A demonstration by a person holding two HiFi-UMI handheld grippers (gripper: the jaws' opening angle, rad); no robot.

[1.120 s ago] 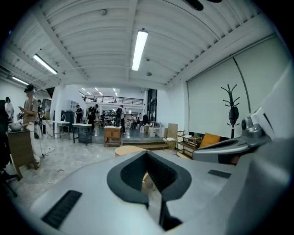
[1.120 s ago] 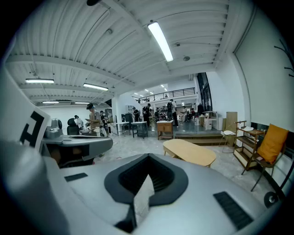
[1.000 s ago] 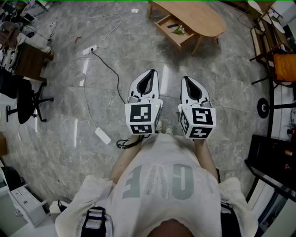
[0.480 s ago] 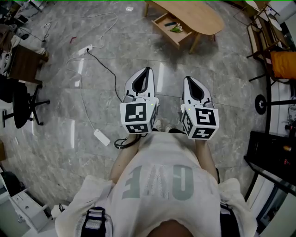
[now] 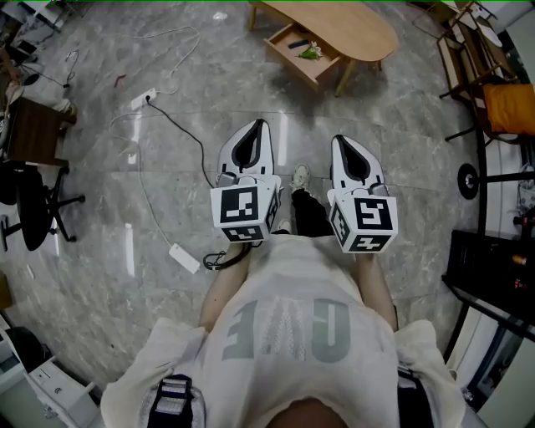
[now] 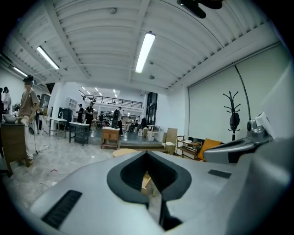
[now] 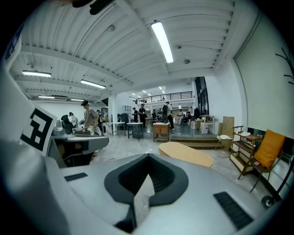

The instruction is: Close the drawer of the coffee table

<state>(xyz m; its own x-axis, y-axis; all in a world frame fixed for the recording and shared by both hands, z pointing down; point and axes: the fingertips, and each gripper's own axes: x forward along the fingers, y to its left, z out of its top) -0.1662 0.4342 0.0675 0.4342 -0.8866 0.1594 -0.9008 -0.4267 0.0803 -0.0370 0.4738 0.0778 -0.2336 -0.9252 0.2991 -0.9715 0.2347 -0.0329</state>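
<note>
The task is not yet begun: the drawer [image 5: 303, 52] stands pulled out, far ahead of the fingers, while the left gripper [image 5: 260, 125] and the right gripper [image 5: 339, 140] each hold their fingers pressed together on nothing, so the approach and the push remain.

Open floor [image 5: 251, 88] ahead to coffee table [image 5: 338, 25]; power strip [image 5: 142, 99] left, chair [image 5: 476, 63] right, seemingly off path.

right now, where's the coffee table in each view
Head view: table at the top, right of centre.
Left gripper view: low centre, only a sliver of its top shows.
Right gripper view: just right of centre.
Shared landmark: orange chair, right of the table in all three.
</note>
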